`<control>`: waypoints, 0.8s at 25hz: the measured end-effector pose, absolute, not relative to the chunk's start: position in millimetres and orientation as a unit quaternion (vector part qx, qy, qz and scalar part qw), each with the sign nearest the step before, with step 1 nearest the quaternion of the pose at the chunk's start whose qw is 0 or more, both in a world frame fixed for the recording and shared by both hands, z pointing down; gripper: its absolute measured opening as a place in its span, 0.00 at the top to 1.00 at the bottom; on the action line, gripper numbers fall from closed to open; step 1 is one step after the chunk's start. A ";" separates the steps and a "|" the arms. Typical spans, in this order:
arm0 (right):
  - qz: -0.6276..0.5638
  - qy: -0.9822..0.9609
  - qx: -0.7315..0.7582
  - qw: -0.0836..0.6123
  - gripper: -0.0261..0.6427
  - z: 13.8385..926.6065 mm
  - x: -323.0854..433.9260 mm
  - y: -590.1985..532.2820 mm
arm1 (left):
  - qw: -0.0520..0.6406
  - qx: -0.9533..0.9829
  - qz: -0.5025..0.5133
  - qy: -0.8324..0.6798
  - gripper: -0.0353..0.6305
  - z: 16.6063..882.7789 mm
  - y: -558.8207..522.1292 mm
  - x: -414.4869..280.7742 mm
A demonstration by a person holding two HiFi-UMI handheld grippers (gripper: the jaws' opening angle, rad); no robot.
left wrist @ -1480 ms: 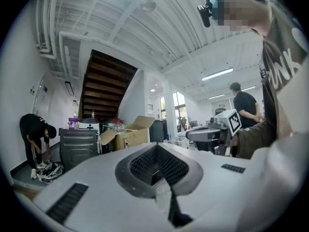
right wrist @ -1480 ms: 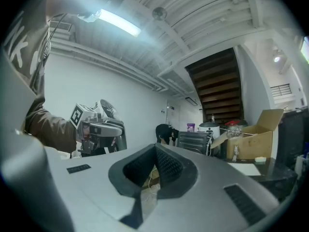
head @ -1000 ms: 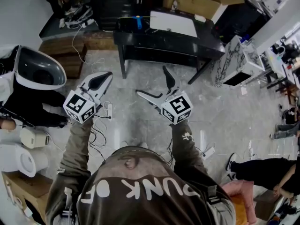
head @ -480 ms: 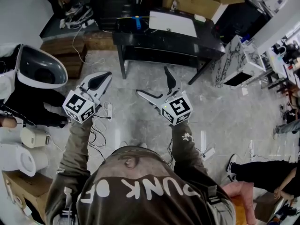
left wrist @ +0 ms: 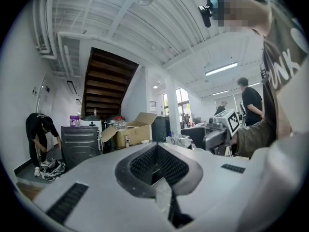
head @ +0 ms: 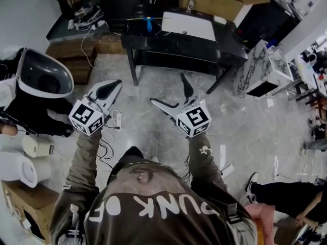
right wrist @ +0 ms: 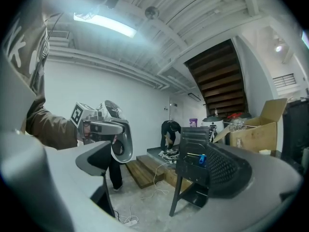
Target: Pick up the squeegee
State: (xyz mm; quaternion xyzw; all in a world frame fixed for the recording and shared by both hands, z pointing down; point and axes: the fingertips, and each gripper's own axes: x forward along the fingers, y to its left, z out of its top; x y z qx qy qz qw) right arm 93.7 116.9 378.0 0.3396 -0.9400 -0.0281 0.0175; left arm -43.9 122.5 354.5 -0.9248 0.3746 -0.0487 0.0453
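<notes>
the left tongs [head: 114,84] sit pressed together, the right tongs [head: 167,90] spread and empty, both well apart from the tabletop [head: 179,44]. a hasty reach could knock the blue-handled thing, likely the squeegee [head: 149,23], off.

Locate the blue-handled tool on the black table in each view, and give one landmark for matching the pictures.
Head view: the blue-handled tool lies on the black table, top centre.
Left gripper view: not in it.
Right gripper view: right of centre, on the tabletop.
Shared landmark: the open cardboard box behind the table, which also shows in the left gripper view and the right gripper view.
</notes>
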 end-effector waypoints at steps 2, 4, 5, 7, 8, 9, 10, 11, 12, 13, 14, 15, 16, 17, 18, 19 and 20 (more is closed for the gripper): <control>-0.022 -0.939 0.342 0.015 0.07 382.8 97.9 110.0 | 0.043 -0.925 -0.052 0.375 0.94 359.0 117.2 -41.4; -0.020 -0.940 0.341 0.015 0.07 387.3 99.6 100.1 | 0.041 -0.924 -0.053 0.376 0.94 362.0 107.5 -40.9; -0.019 -0.940 0.341 0.016 0.07 389.6 99.9 93.8 | 0.040 -0.924 -0.053 0.377 0.94 363.5 101.3 -40.7; -0.017 -0.940 0.341 0.017 0.07 395.1 99.0 79.4 | 0.039 -0.924 -0.053 0.377 0.94 368.6 86.9 -41.2; -0.016 -0.940 0.341 0.017 0.07 398.3 97.8 71.2 | 0.038 -0.924 -0.053 0.376 0.94 372.2 78.3 -42.4; -0.016 -0.939 0.342 0.018 0.07 401.7 96.1 62.0 | 0.038 -0.925 -0.052 0.375 0.94 375.8 68.6 -44.3; -0.015 -0.939 0.343 0.019 0.07 405.2 94.4 51.6 | 0.038 -0.925 -0.051 0.375 0.94 379.2 57.6 -46.5; -0.014 -0.938 0.346 0.021 0.07 408.7 92.8 40.2 | 0.037 -0.925 -0.050 0.374 0.94 382.7 45.5 -49.1; -0.013 -0.937 0.348 0.022 0.07 412.2 91.0 28.0 | 0.035 -0.926 -0.049 0.373 0.94 385.9 32.7 -51.7; -0.011 -0.936 0.351 0.024 0.07 415.4 88.8 15.3 | 0.034 -0.926 -0.048 0.372 0.94 388.8 19.5 -54.5; -0.009 -0.935 0.353 0.026 0.07 418.4 86.2 2.4 | 0.033 -0.927 -0.047 0.371 0.94 391.3 5.9 -57.4; -0.007 -0.934 0.355 0.028 0.07 421.2 83.4 -11.0 | 0.032 -0.928 -0.046 0.369 0.94 393.5 -8.0 -60.2; -0.005 -0.933 0.357 0.031 0.07 423.7 80.3 -24.9 | 0.031 -0.929 -0.043 0.367 0.94 395.6 -22.2 -63.0; -0.002 -0.932 0.360 0.035 0.07 425.9 77.1 -39.5 | 0.027 -0.930 -0.041 0.365 0.94 397.5 -36.9 -65.9; 0.001 -0.931 0.363 0.038 0.07 427.4 73.4 -54.8 | 0.022 -0.930 -0.040 0.365 0.94 399.6 -52.4 -69.6; 0.005 -0.930 0.367 0.039 0.07 428.1 69.0 -71.2 | 0.020 -0.930 -0.041 0.364 0.94 401.9 -69.0 -74.6; 0.008 -0.928 0.369 0.040 0.07 427.8 63.7 -88.7 | 0.019 -0.930 -0.043 0.364 0.94 403.7 -86.5 -80.5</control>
